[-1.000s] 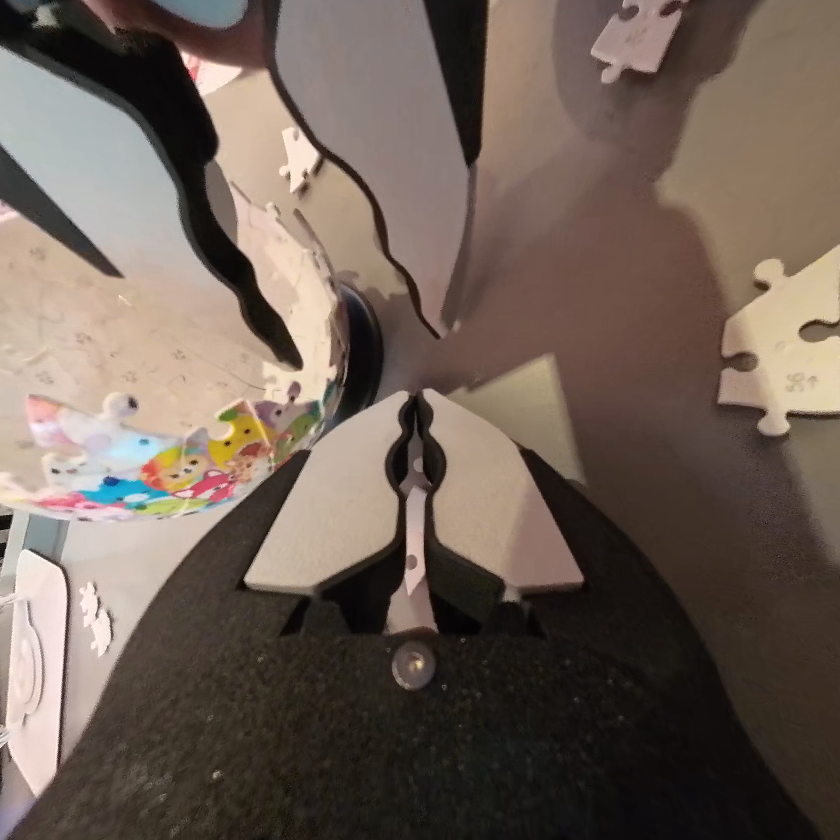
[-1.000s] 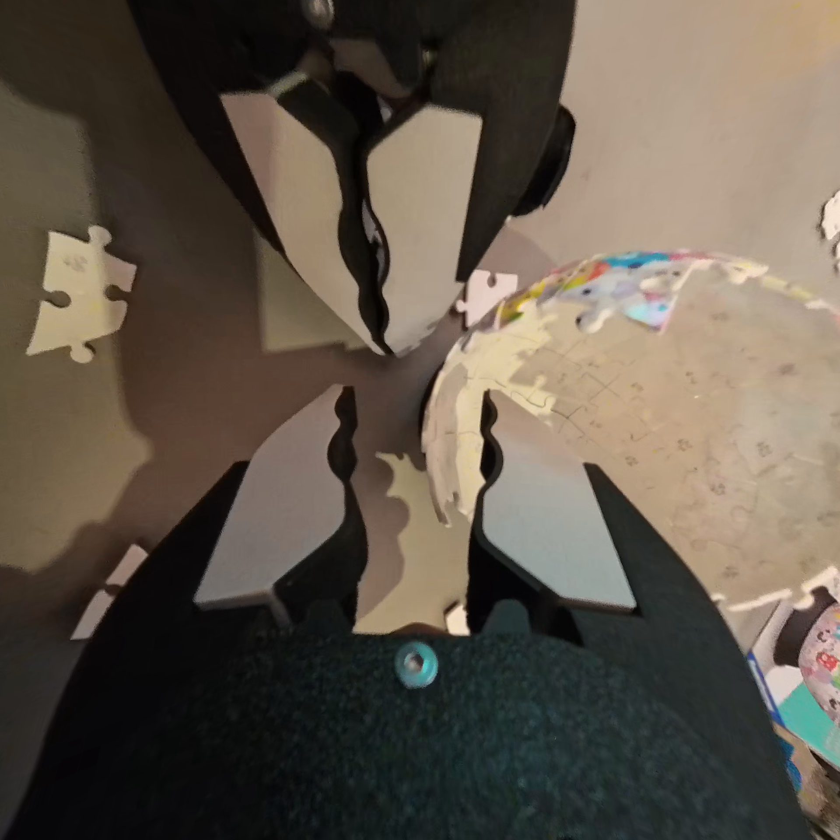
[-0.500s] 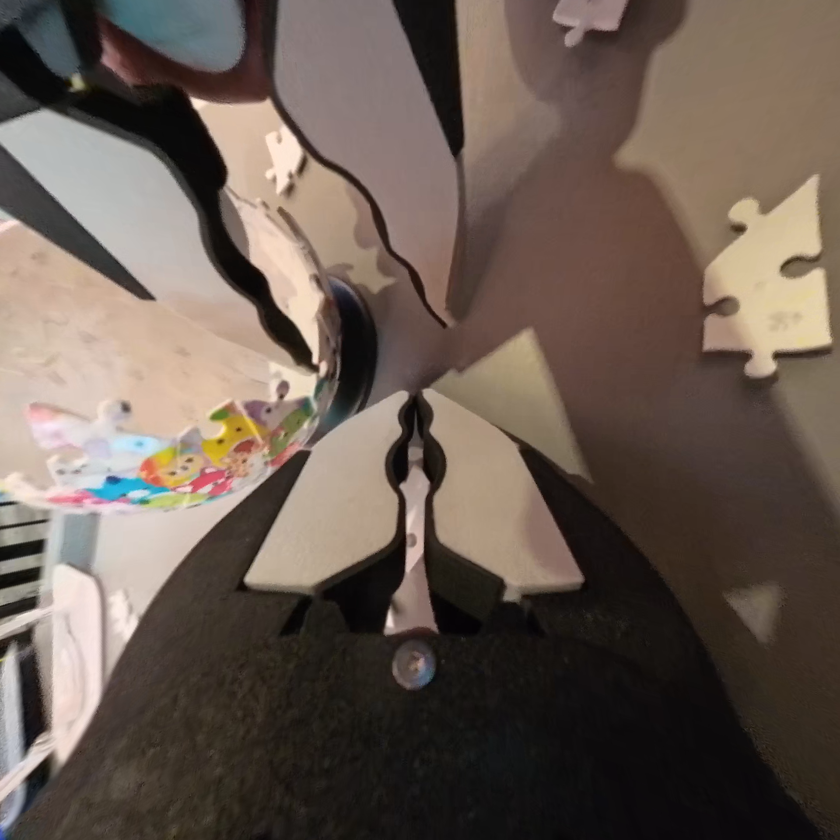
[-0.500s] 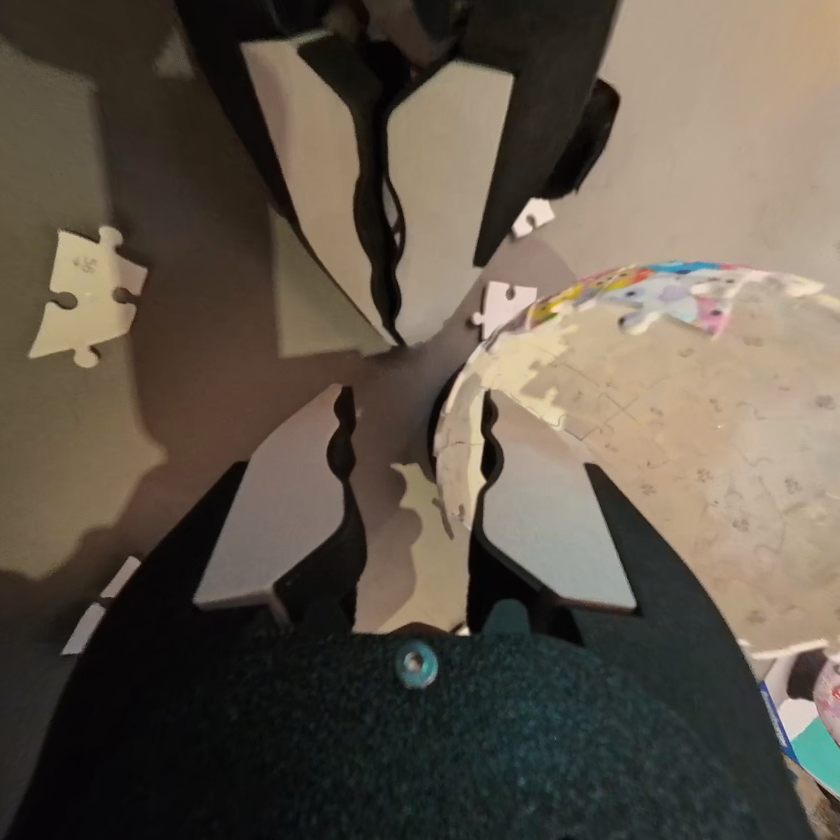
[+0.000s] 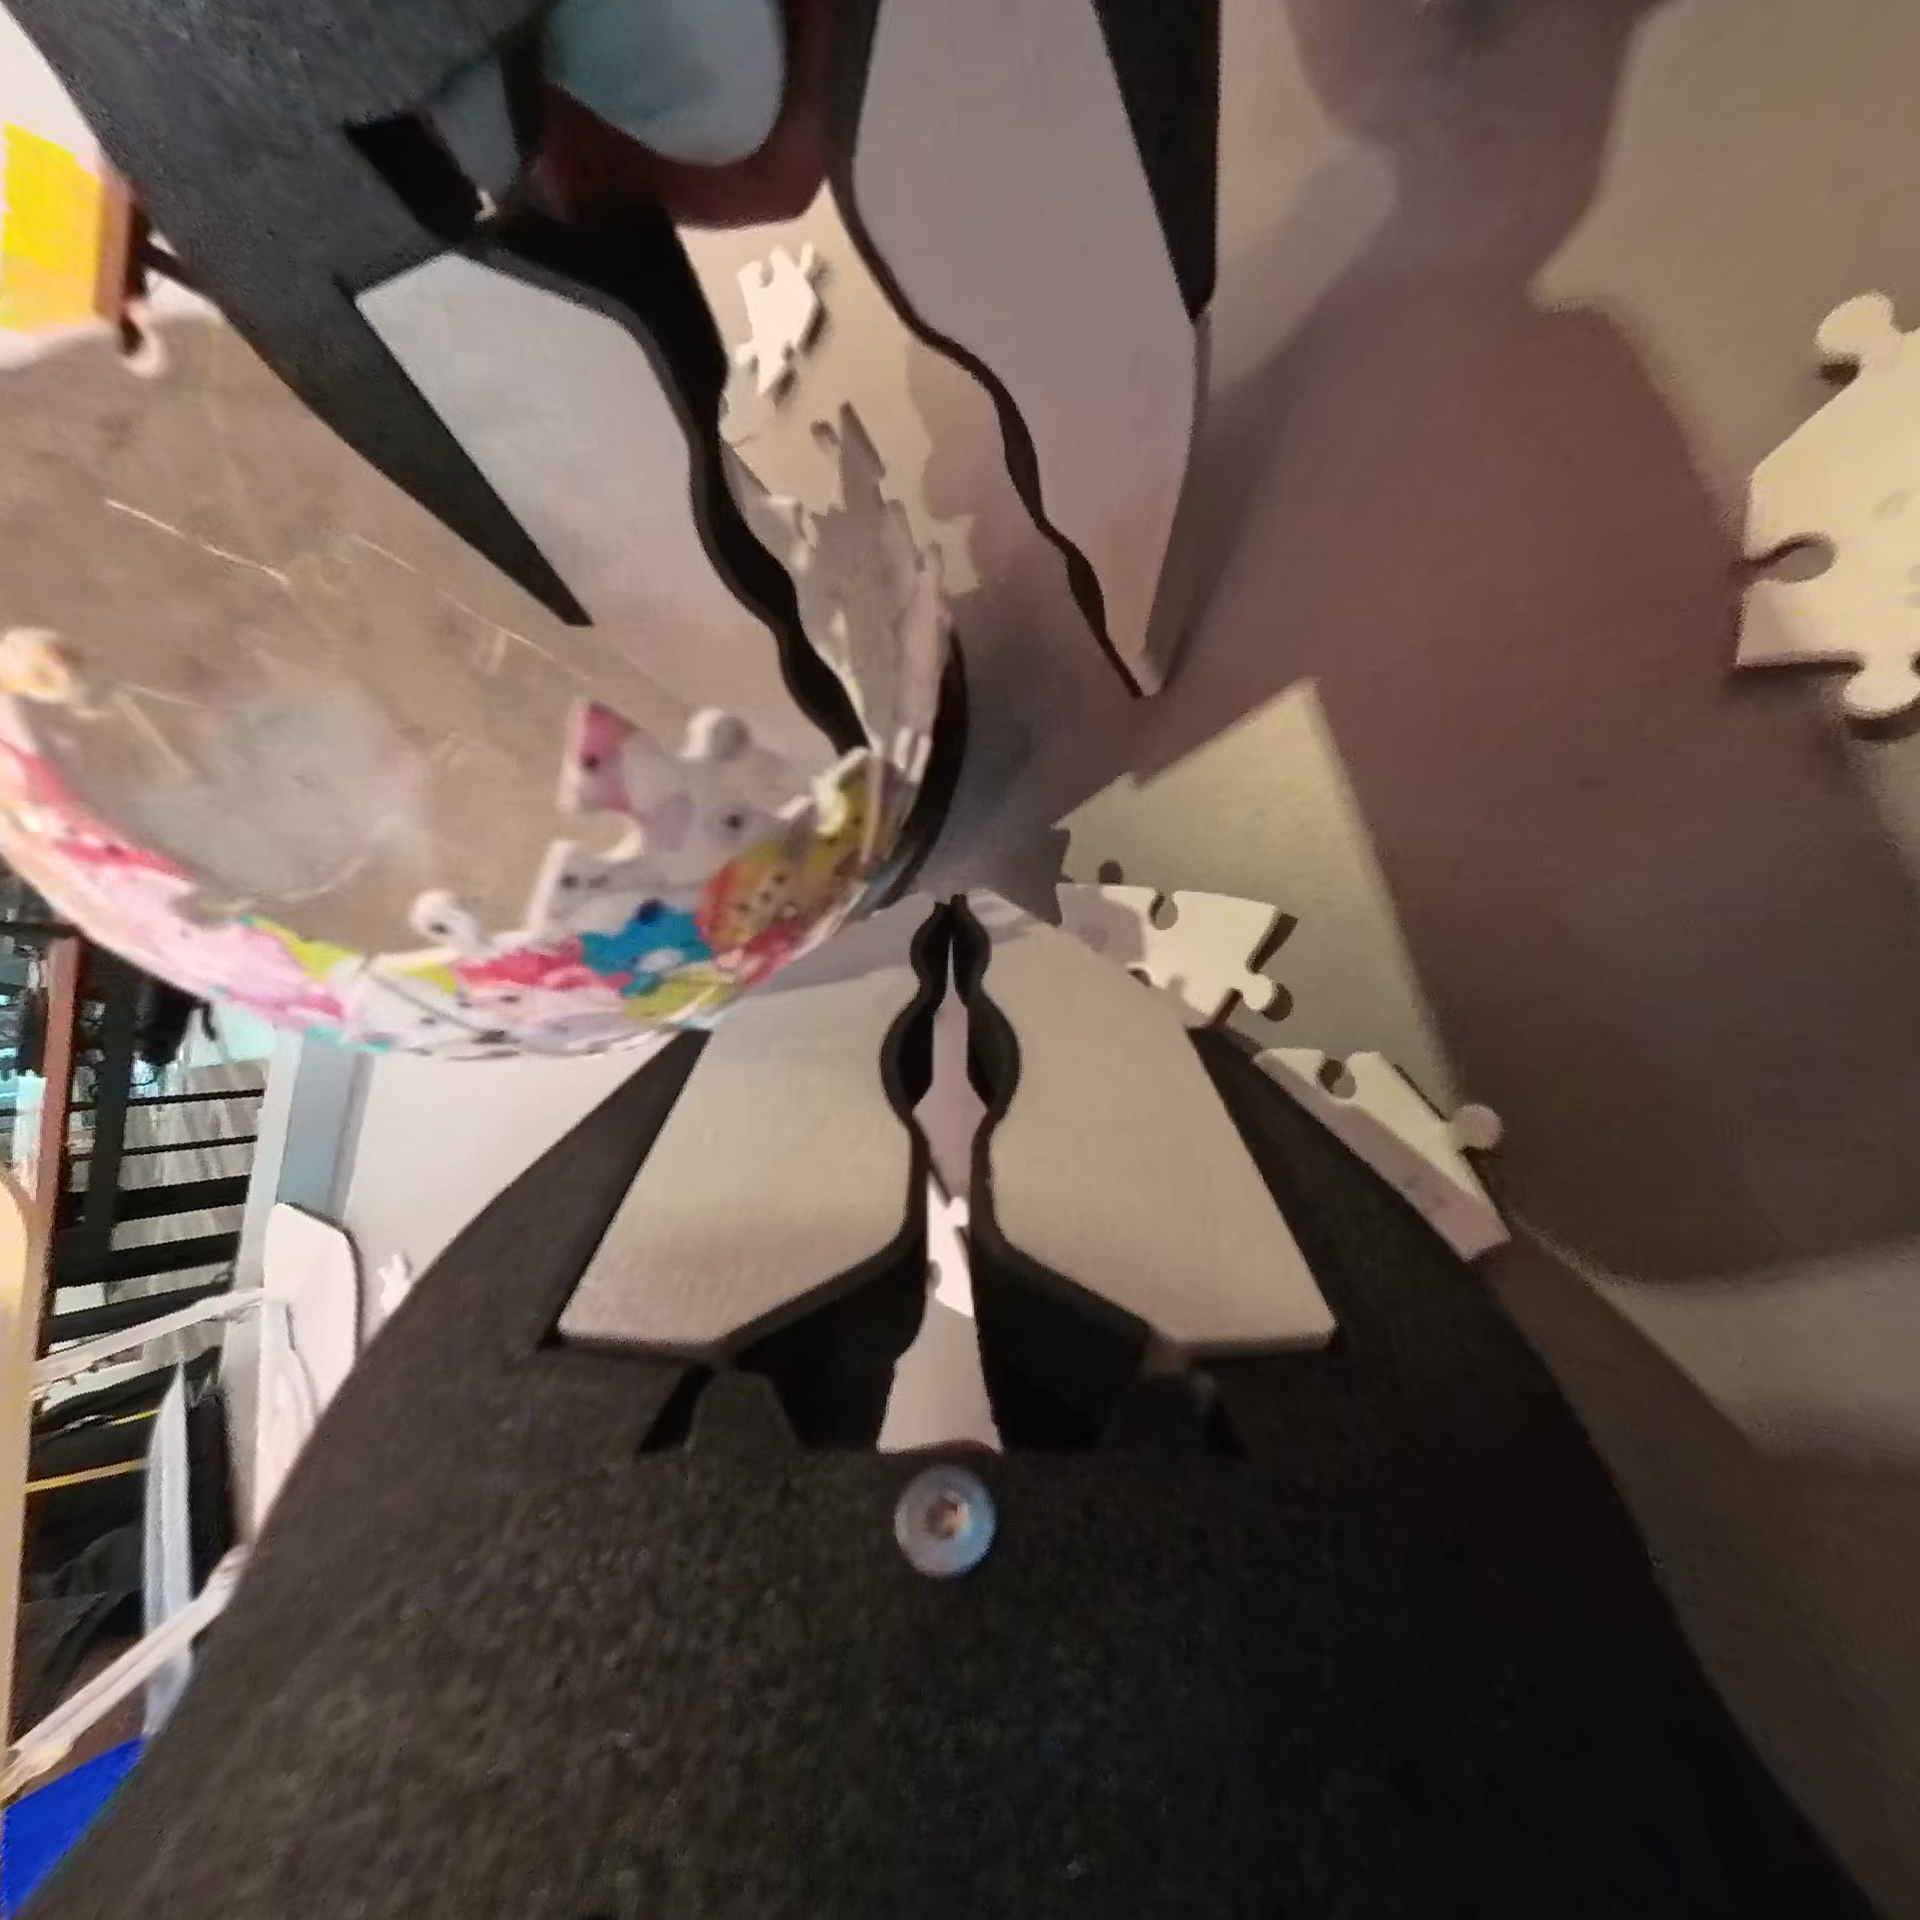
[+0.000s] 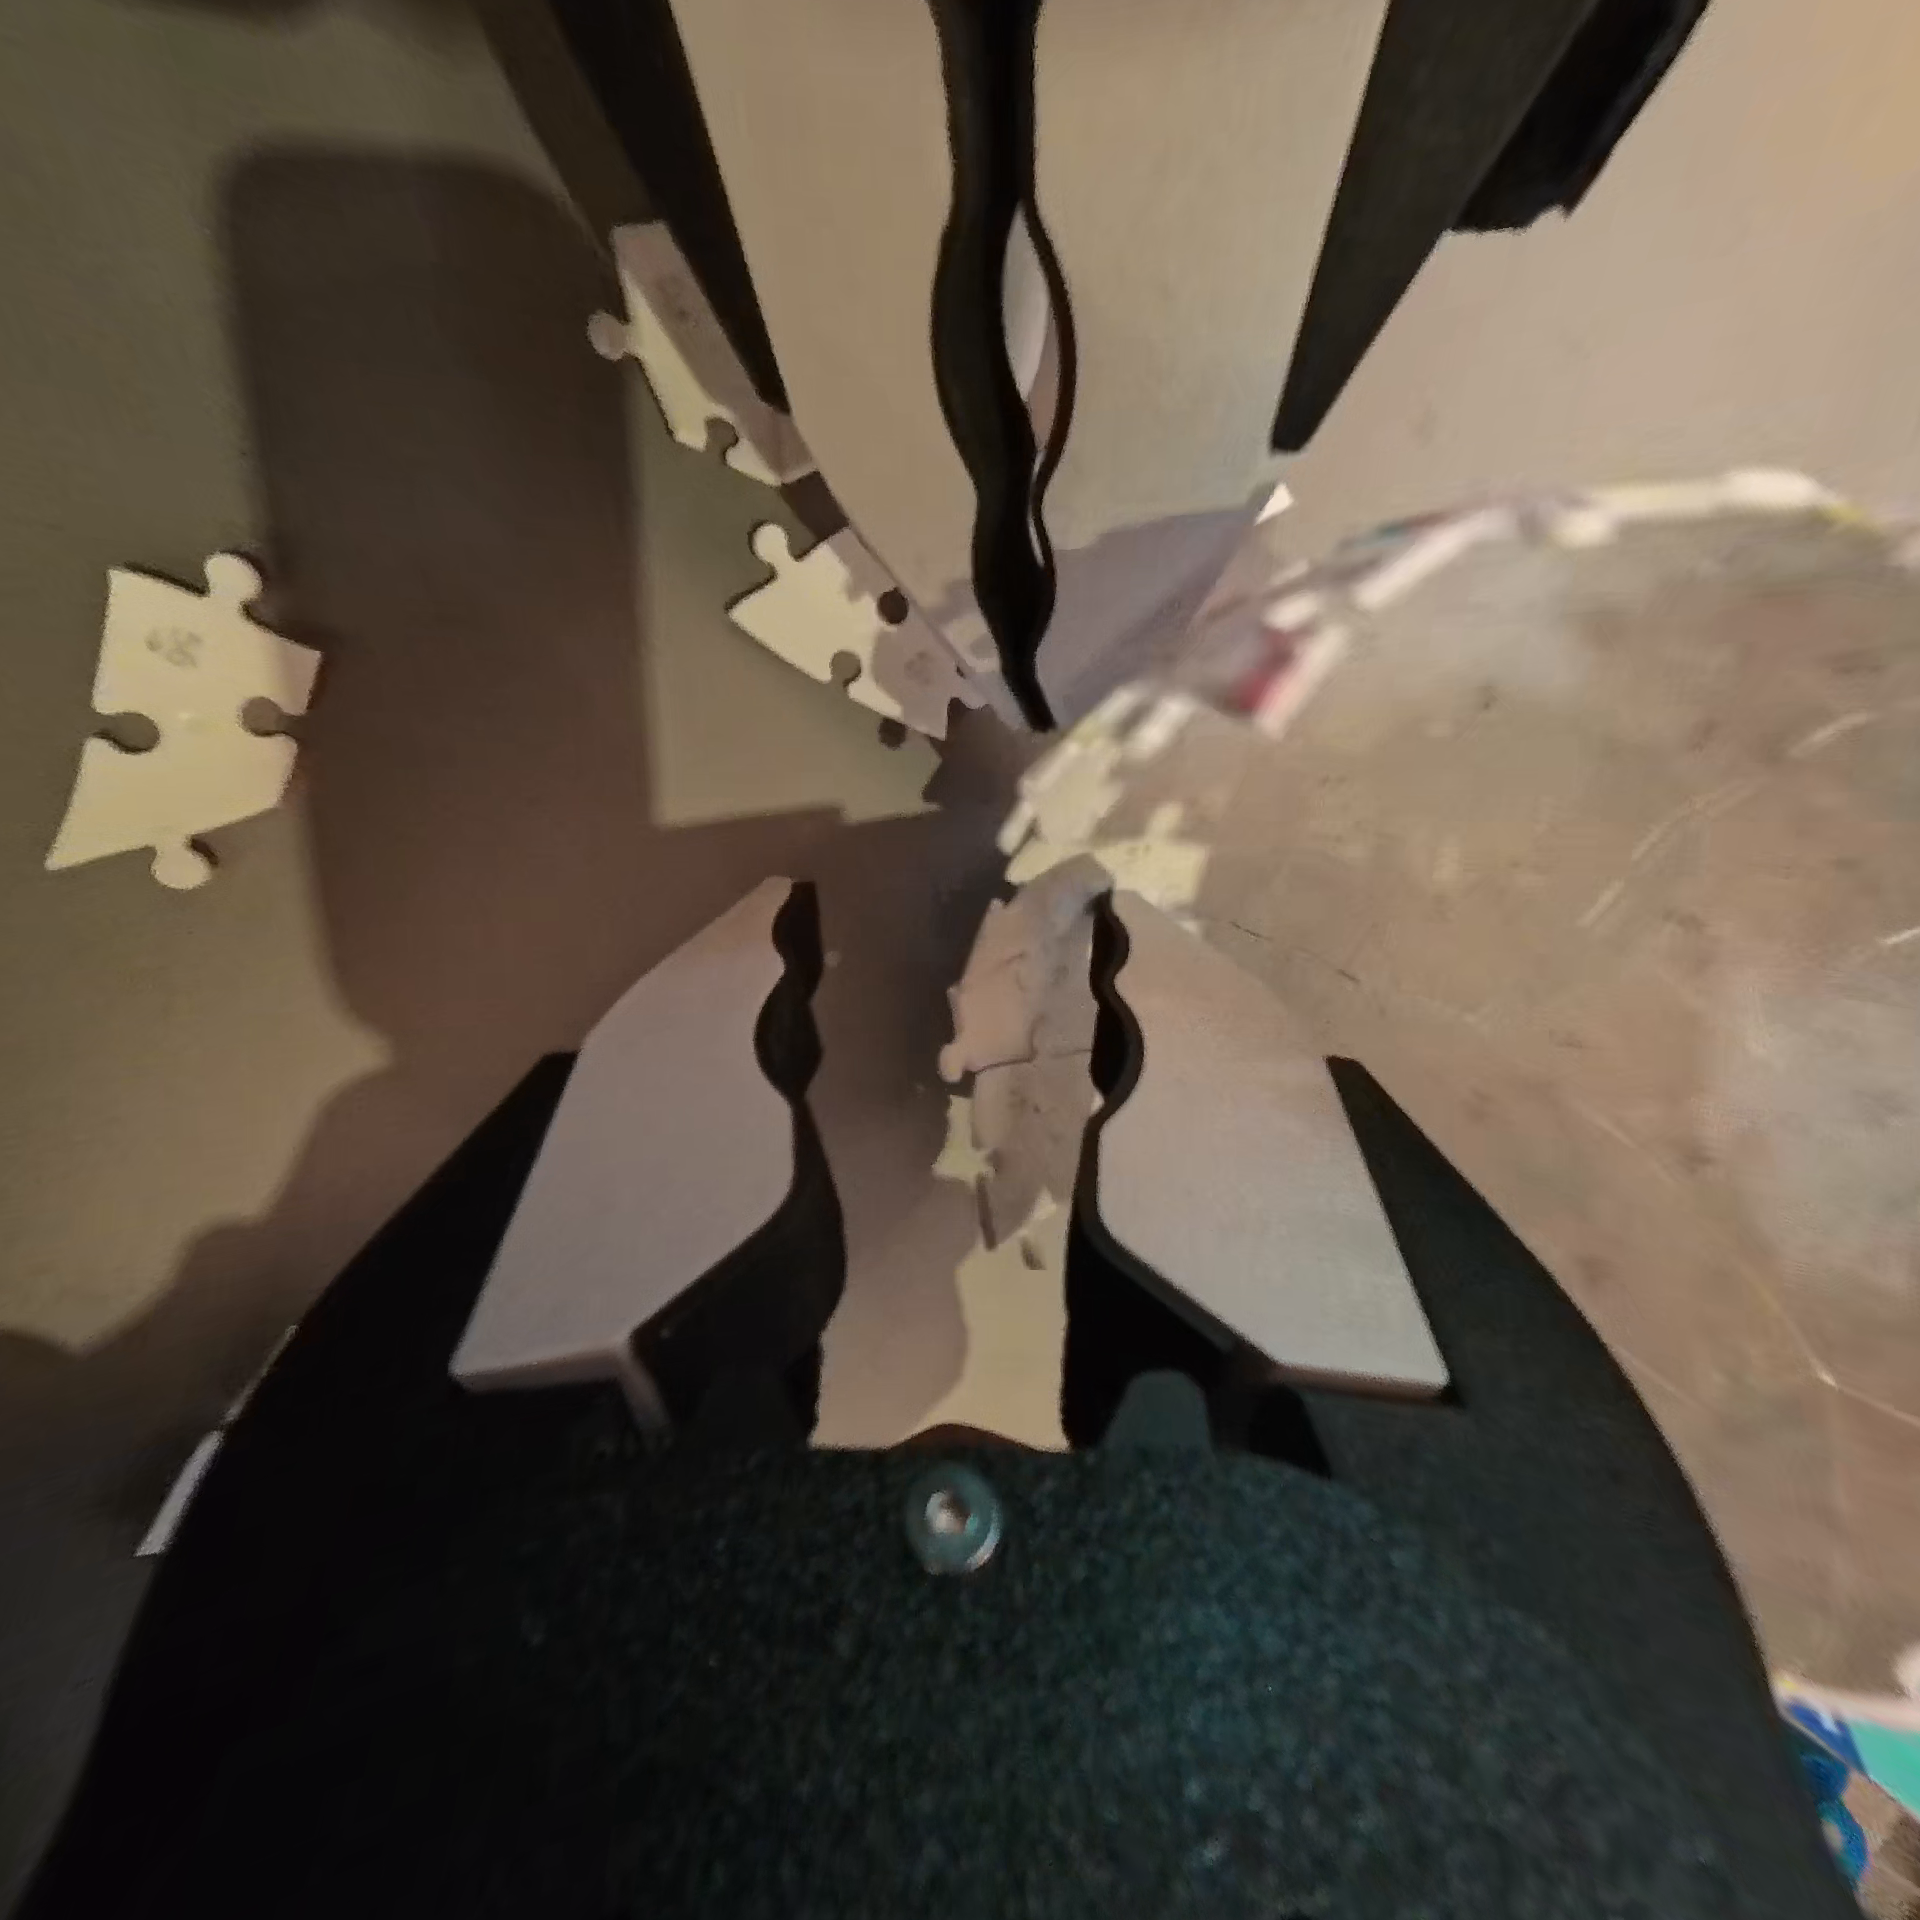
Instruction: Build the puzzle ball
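The puzzle ball (image 5: 312,644) is a half-built shell, plain inside and with a colourful cartoon outside, standing on a dark ring. It also shows in the right wrist view (image 6: 1507,935). My left gripper (image 5: 951,914) is shut on a thin white puzzle piece (image 5: 945,1257), its tip close to the ball's rim. My right gripper (image 6: 945,899) is open, its jaws astride the jagged rim (image 6: 1023,1039), which lies against the right finger. Each gripper faces the other: the right gripper (image 5: 1003,717) appears in the left view and the left gripper (image 6: 1034,717) in the right view.
Loose white pieces lie on the grey table: one at the far side (image 5: 1860,520), two beside my left gripper (image 5: 1195,945), one to the left in the right view (image 6: 182,717). A gloved hand (image 5: 644,83) holds the right gripper. White and dark clutter (image 5: 156,1299) sits off the table edge. The grippers are tip to tip, or close to it.
The two grippers have come closer, tip to tip, by the ball's rim. The left stays shut on its piece and the right stays open astride the rim.
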`<state>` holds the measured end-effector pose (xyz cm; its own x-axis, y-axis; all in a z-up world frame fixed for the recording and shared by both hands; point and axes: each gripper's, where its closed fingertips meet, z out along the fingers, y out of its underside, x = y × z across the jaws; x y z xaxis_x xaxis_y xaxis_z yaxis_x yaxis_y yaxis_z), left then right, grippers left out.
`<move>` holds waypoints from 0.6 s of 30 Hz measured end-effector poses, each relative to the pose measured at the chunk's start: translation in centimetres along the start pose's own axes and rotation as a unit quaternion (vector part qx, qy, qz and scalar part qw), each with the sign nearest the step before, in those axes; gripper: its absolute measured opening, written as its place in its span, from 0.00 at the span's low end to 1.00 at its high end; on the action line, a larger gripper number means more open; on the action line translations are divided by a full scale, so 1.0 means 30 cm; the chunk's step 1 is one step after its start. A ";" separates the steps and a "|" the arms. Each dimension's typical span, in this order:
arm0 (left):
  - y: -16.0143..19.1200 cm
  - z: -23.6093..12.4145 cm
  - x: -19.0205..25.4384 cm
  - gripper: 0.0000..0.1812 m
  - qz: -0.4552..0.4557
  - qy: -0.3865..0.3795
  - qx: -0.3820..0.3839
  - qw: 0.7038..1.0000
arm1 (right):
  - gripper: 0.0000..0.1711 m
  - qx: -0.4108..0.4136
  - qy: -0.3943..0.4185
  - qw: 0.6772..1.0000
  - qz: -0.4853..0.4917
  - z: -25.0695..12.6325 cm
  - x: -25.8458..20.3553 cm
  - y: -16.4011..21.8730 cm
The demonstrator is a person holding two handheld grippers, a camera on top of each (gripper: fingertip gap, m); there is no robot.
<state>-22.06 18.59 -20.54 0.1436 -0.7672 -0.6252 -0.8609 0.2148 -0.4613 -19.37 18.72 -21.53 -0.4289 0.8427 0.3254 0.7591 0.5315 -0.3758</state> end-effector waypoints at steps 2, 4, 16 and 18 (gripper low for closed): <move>-0.003 0.002 -0.007 0.00 -0.002 -0.002 0.002 1.000 | 0.30 -0.002 0.009 1.000 -0.004 -0.003 0.008 0.003; -0.002 0.005 -0.015 0.00 -0.008 -0.002 0.002 1.000 | 0.30 -0.007 0.010 1.000 -0.001 -0.006 0.012 0.010; 0.004 0.021 -0.045 0.00 -0.020 -0.011 -0.002 1.000 | 0.29 -0.013 0.012 1.000 0.003 0.002 0.017 0.014; 0.000 0.022 -0.052 0.00 -0.023 -0.013 0.001 1.000 | 0.28 -0.016 0.009 1.000 0.009 0.004 0.019 0.016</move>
<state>-21.95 20.19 -19.97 0.1950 -0.7603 -0.6196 -0.8523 0.1813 -0.4907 -19.31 19.45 -21.62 -0.4061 0.8501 0.3352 0.7819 0.5131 -0.3539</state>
